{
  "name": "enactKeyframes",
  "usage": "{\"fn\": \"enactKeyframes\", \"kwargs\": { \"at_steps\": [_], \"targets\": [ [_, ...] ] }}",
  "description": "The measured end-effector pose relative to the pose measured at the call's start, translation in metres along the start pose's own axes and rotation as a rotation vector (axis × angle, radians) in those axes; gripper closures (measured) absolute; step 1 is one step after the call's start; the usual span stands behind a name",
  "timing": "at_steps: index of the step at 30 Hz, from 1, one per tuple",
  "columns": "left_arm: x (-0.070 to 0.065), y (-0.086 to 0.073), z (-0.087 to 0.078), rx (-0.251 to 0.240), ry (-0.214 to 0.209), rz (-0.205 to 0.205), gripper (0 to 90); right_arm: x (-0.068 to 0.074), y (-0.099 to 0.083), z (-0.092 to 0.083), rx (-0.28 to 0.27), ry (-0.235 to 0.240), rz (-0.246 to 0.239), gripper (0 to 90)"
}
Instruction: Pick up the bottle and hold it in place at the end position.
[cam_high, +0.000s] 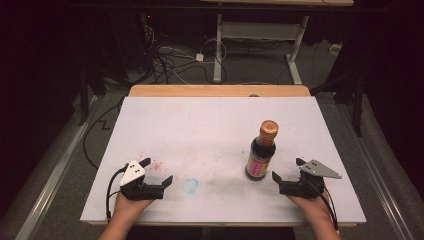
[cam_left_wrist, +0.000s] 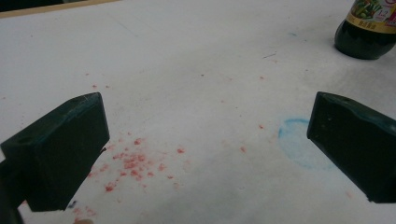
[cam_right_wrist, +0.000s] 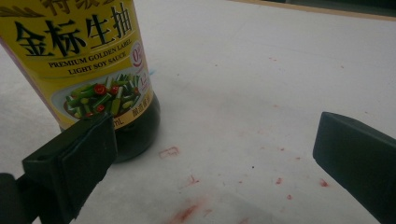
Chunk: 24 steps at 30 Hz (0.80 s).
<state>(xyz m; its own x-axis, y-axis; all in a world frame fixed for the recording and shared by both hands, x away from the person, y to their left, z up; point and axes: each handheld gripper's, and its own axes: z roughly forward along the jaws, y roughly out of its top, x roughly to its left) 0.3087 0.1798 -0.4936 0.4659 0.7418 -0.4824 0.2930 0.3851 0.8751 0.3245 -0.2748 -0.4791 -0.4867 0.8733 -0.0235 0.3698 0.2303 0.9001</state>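
A dark soy sauce bottle (cam_high: 261, 150) with a copper cap and a yellow label stands upright on the white tabletop (cam_high: 200, 125), right of centre. My right gripper (cam_high: 287, 169) rests on the table just to its right, open and empty. In the right gripper view the bottle (cam_right_wrist: 84, 56) stands close, behind the left jaw and outside the gap of the right gripper (cam_right_wrist: 215, 140). My left gripper (cam_high: 156, 171) lies near the front left, open and empty. From the left gripper (cam_left_wrist: 205, 135), the bottle (cam_left_wrist: 366, 32) is far off at the upper right.
Red specks (cam_left_wrist: 133, 163) and a faint blue ring stain (cam_left_wrist: 299, 149) mark the white surface between the left jaws. A wooden strip (cam_high: 220, 90) borders the table's far edge. Cables (cam_high: 165, 60) and a desk frame (cam_high: 260, 35) stand on the floor beyond.
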Motion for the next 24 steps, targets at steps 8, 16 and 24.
{"fn": "enactKeyframes", "kwargs": {
  "at_steps": [8, 16, 24],
  "targets": [
    [-0.0020, -0.0028, 0.0021, 0.026, -0.001, 0.026, 0.0, -0.0006, -0.0018, -0.0035, -0.030, 0.000, 0.006, 0.5],
    [-0.0017, -0.0024, 0.0014, 0.023, -0.007, 0.020, 0.0, -0.0015, -0.0014, -0.0032, -0.026, 0.004, 0.014, 0.4],
    [-0.0014, -0.0022, 0.0020, 0.035, -0.010, 0.019, 0.0, 0.0003, 0.0015, -0.0068, -0.033, 0.042, 0.013, 0.6]
  ]
}}
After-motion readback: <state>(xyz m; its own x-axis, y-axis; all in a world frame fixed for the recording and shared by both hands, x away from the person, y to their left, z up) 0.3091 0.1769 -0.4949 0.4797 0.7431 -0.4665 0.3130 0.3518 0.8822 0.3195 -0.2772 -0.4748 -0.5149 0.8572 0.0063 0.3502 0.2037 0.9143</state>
